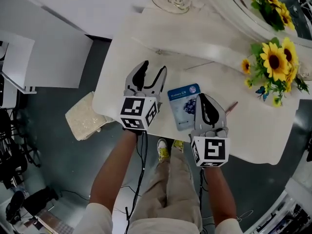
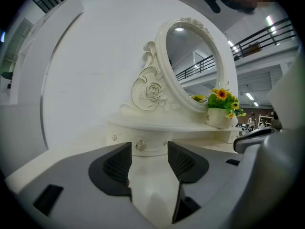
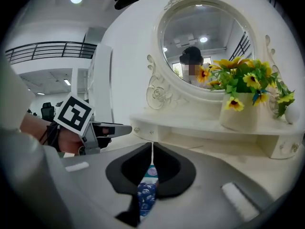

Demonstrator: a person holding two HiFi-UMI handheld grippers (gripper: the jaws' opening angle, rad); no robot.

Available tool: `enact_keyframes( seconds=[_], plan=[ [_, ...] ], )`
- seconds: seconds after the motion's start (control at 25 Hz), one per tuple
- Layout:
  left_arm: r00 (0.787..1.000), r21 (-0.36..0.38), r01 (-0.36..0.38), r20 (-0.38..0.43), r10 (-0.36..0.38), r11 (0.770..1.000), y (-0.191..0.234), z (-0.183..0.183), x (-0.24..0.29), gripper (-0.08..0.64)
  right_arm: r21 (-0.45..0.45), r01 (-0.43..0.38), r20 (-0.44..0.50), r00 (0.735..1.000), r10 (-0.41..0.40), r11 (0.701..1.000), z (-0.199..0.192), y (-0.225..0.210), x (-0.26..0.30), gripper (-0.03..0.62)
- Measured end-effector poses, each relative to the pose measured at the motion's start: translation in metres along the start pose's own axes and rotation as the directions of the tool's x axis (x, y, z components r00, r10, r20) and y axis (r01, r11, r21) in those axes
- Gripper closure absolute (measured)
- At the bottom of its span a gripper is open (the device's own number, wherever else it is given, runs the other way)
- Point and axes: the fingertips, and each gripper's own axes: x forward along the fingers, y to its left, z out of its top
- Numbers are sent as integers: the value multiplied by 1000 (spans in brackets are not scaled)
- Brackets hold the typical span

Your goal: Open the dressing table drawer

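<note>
So the drawer [image 2: 151, 150] is sitting in the raised shelf bit along the back edge of the table [image 1: 253, 130], right under the carved base of the oval mirror [image 2: 193, 66], and it's looking closed. Its shiny little knob [image 2: 140, 145] is showing between the jaws of the left claw [image 1: 154, 66] in the left gripper view, but well apart from them. That claw is hanging over the front left part of the table with its jaws standing wide apart and nothing sitting between them. The right claw [image 1: 202, 99] is hovering near it, further along the front edge, with its jaws pressed together. A blue sachet [image 1: 184, 106] with blueberries printed on it is lying flat on the table between the two claws, its right edge running under the right claw. In the right gripper view it's peeking through the slot behind the closed tips, though I can't tell if the claw is touching it. A thin reddish stick [image 1: 232, 106] is lying just right of that claw. Over at the back right corner a bunch of sunflowers [image 1: 275, 62] is standing in a white pot [image 3: 238, 111]. Down on the floor [image 1: 58, 155], off the table's left edge, a cream cushion-looking block [image 1: 85, 116] is lying.
</note>
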Motion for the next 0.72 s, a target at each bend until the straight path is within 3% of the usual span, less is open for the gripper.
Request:
enact_keyframes(
  seconds=[0.32, 0.6, 0.72],
  plan=[
    [998, 11, -61, -6, 61, 998, 11, 3, 40, 390, -27, 8, -25, 1000, -8, 1000, -19, -10, 21, 583],
    [994, 40, -96, -52, 98, 995, 19, 2, 55, 398, 2, 12, -31, 999, -12, 1000, -29, -13, 27, 583],
    [993, 52, -92, -63, 95, 994, 19, 1, 56, 441, 25, 19, -35, 999, -18, 999, -32, -17, 27, 583]
  ],
)
